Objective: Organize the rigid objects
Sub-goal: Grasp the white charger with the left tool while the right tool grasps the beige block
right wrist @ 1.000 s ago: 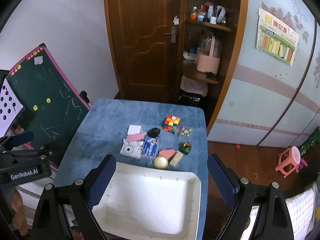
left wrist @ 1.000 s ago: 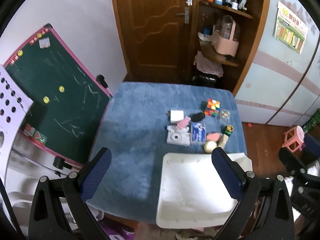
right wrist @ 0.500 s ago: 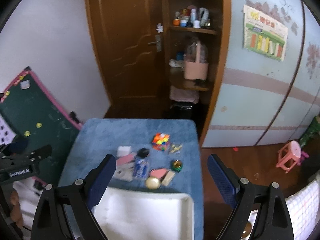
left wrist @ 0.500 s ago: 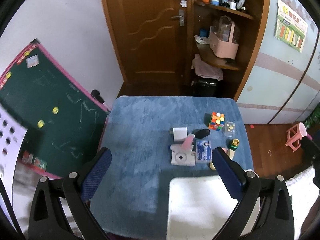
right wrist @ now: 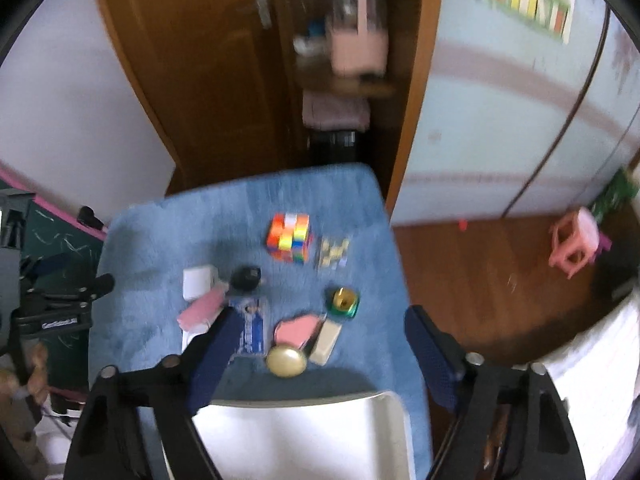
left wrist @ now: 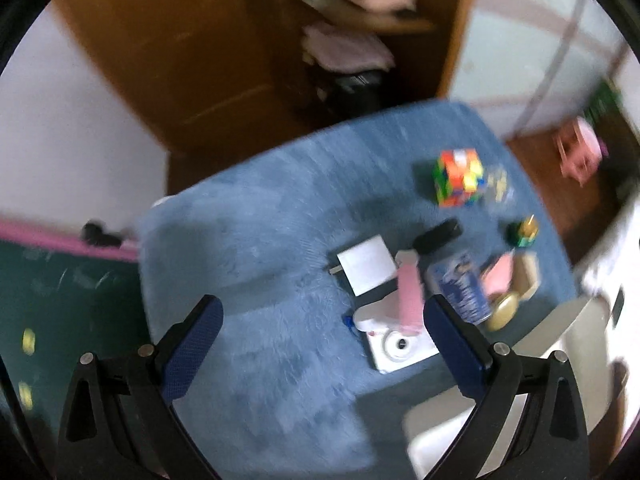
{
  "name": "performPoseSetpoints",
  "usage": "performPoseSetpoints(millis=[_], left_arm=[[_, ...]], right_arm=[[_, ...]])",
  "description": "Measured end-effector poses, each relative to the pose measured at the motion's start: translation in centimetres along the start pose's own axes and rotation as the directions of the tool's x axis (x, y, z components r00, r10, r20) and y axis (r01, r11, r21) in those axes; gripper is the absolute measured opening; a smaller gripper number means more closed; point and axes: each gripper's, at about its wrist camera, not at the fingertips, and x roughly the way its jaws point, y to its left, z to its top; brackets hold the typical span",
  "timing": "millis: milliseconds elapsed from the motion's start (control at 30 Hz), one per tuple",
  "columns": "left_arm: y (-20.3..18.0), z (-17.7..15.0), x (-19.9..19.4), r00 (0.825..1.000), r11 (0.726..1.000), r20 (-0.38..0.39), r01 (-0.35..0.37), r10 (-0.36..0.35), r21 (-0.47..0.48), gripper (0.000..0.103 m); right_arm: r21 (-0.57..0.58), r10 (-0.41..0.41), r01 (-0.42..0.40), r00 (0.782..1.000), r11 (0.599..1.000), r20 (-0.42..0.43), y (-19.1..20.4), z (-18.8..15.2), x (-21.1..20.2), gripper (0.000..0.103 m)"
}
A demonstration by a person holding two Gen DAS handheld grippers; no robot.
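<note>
Fuzzy blue rug (right wrist: 152, 264) under glossy cube (right wrist: 289, 237) and brass dome (right wrist: 286, 361); both hand-held grippers (left wrist: 322, 344) (right wrist: 316, 346) wide, empty.

A shaggy blue cloth covers the tabletop (right wrist: 152, 240), matt and rough-piled, while the white tray (right wrist: 304, 440) beside it looks like smooth, slightly glossy plastic. The cube (right wrist: 289, 237) has bright plastic faces, the gold ball (right wrist: 286, 361) a soft metallic sheen, and the small green-and-gold piece (right wrist: 342, 301) shines like metal. The floor (right wrist: 480, 280) and door (right wrist: 192, 60) are polished brown wood; each tool's (left wrist: 320, 320) (right wrist: 316, 344) pads (left wrist: 192, 344) (right wrist: 428, 352) look dark blue and textured.
</note>
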Motion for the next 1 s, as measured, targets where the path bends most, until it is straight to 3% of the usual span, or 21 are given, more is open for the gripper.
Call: performPoseSetpoints(millis=[133,200,367,500,867,1000], left_arm=[[-1.1,0.3,5.6,0.995,0.973,-0.05,-0.072,0.085,0.221,0.1],[-1.1,0.4,7.8,0.992,0.96,-0.088,-0.066,0.093,0.273,0.1],[-1.1,0.6,11.7,0.983,0.943,-0.176,0.011,0.051,0.332,0.1],[-1.8,0.8,13.3,0.981,0.932,-0.19,0.023,0.049,0.362,0.1],[-3.5,2.2,14.7,0.968,0.899,-0.25,0.136,-0.031,0.415,0.101],[-4.5,1.8,15.8,0.96,0.866,-0.281,0.148,-0.009,0.477,0.1]], right_arm=[[0.044,-0.012,0.017,0.995,0.999,-0.095,0.0,-0.3,4.9,0.079],[0.065,-0.006,0.016,0.989,0.998,-0.148,-0.1,-0.6,7.3,0.073],[0.135,0.002,0.036,0.963,0.99,-0.271,-0.8,-1.7,12.9,0.063],[0.174,0.008,0.051,0.946,0.983,-0.325,-1.2,-2.4,15.4,0.062],[0.238,0.031,0.074,0.912,0.968,-0.408,-2.2,-3.8,18.9,0.062],[0.254,0.044,0.071,0.906,0.965,-0.42,-2.7,-3.8,20.0,0.062]])
